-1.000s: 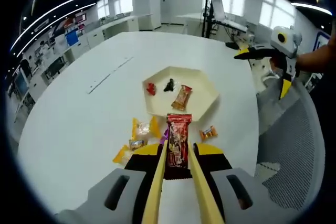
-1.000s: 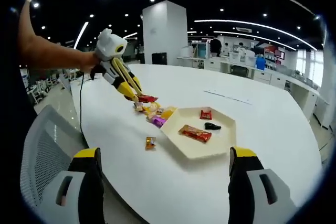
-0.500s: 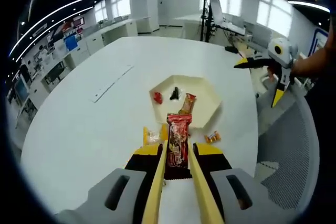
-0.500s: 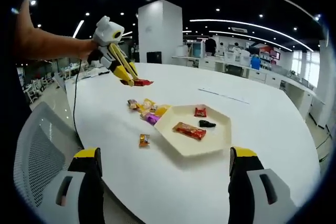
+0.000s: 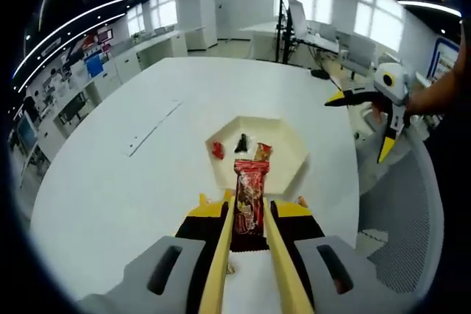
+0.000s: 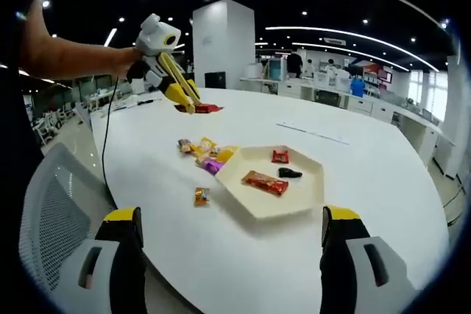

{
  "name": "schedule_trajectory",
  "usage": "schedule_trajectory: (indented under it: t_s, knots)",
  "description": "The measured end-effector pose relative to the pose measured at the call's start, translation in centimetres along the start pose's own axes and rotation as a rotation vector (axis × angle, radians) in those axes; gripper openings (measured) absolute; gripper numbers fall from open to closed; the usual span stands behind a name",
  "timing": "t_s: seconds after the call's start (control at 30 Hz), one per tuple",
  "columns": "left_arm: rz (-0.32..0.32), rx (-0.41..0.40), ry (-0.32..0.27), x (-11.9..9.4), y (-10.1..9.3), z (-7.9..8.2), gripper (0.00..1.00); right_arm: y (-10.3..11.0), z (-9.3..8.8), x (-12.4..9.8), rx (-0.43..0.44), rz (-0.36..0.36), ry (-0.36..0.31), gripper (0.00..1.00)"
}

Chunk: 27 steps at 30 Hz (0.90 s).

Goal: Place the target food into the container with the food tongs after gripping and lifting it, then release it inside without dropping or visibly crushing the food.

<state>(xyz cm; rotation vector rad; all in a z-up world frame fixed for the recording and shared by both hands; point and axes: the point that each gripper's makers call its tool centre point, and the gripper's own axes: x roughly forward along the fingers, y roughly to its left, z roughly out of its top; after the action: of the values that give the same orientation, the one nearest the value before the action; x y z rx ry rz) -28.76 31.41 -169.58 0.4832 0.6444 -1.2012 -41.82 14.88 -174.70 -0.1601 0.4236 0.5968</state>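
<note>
Left gripper [image 5: 249,215] is clamped on a red snack bar [image 5: 249,195], the bar lying lengthwise between the yellow tongs. In the right gripper view the same gripper [image 6: 193,102] holds the bar [image 6: 199,108] in the air, well above the table [image 6: 383,182] and off to the pile side of the tray [image 6: 259,211].

Right gripper [image 6: 229,244]: jaws spread wide, nothing between them, well apart from the tray, idle. Seen from the left gripper view it [image 5: 368,119] hangs beyond the table edge, also spread.

Tray [image 5: 294,154] is a white hexagon. Inside it: a small red sweet [image 5: 218,150], a dark piece [image 5: 240,143], an orange-red wrapped bar [image 5: 261,154]. Beside the tray, toward the left gripper, a small pile of wrapped sweets [image 6: 207,156]; one loose sweet [image 6: 199,196] near the tray's front edge.

Step in hand, as judged: carry to tray. Bar is lifted, not yet over the tray.

To do it well:
- Keep grip pressure as is; wrapper shows no visible crushing.
- Bring the bar over bare tray floor, away from the three items.
- Lower close to the floor before opening.
- Open slowly, then lift straight up clear of the tray.

Risk: a release from this height would count as a drop.
</note>
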Motion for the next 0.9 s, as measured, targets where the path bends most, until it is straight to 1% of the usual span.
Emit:
schedule_trajectory:
  t_s: [0.2, 0.47, 0.6, 0.73, 0.9]
  knots:
    - [-0.011, 0.015, -0.008, 0.6, 0.0, 1.5, 0.19, -0.1, 0.1, -0.1, 0.007, -0.007, -0.007, 1.00]
    - [-0.032, 0.037, -0.006, 1.5, -0.4, 3.1, 0.19, -0.2, 0.1, -0.1, 0.012, -0.010, -0.010, 1.00]
    - [-0.048, 0.049, -0.009, 2.5, -1.1, 3.8, 0.19, -0.2, 0.1, -0.1, 0.008, -0.012, -0.009, 1.00]
    - [-0.060, 0.058, -0.001, 3.5, -1.3, 4.1, 0.19, -0.3, 0.2, -0.2, 0.013, -0.018, -0.012, 1.00]
    - [-0.078, 0.066, -0.002, 4.8, -1.5, 5.7, 0.19, -0.5, 0.2, -0.2, 0.016, -0.024, -0.015, 0.99]
